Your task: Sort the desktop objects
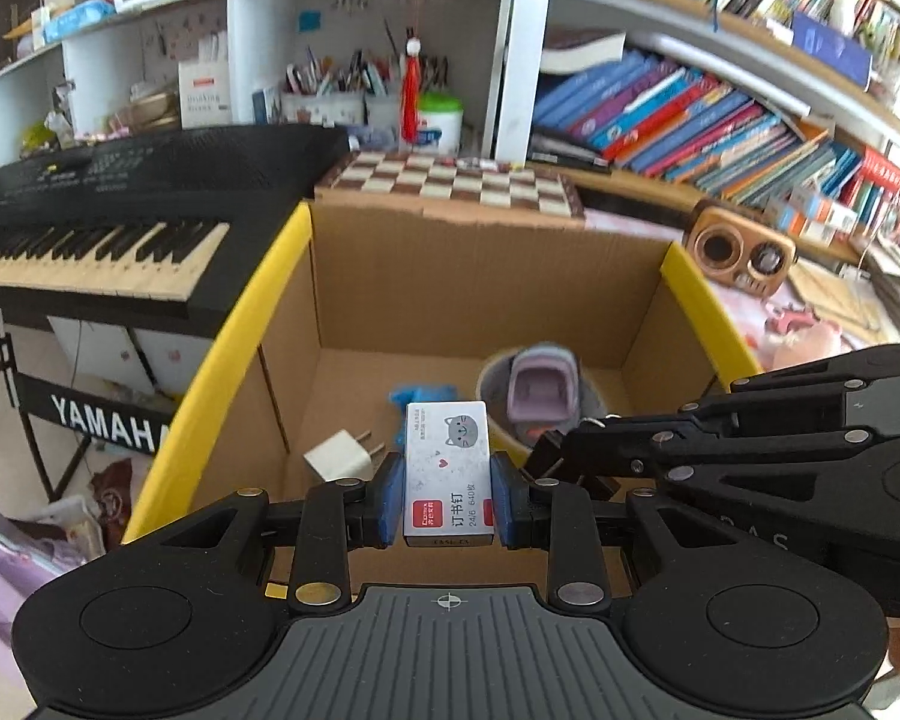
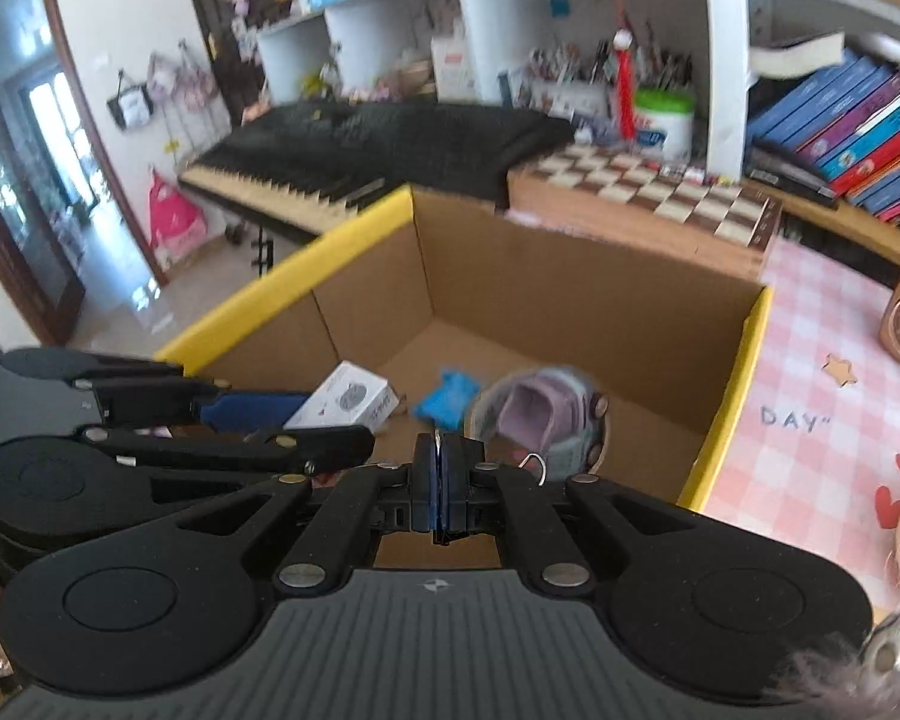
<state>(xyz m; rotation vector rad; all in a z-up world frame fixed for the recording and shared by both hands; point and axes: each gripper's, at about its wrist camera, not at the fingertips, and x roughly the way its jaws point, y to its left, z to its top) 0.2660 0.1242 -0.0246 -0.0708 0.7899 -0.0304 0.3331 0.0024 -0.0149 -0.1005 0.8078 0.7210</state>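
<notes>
While hidden rightward, the plug (image 1: 343,455) shows leftward.

Behind the box — a Yamaha keyboard (image 1: 99,222), chessboard (image 1: 456,180), leaning books (image 1: 690,120).

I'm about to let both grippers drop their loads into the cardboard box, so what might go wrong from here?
1. The staple box in the left gripper hangs above the white plug adapter and blue item; it may land on them and spill.
2. The right gripper pinches something thin with a wire loop; it could snag on release.
3. Both grippers crowd together over the cardboard box and could bump.
</notes>
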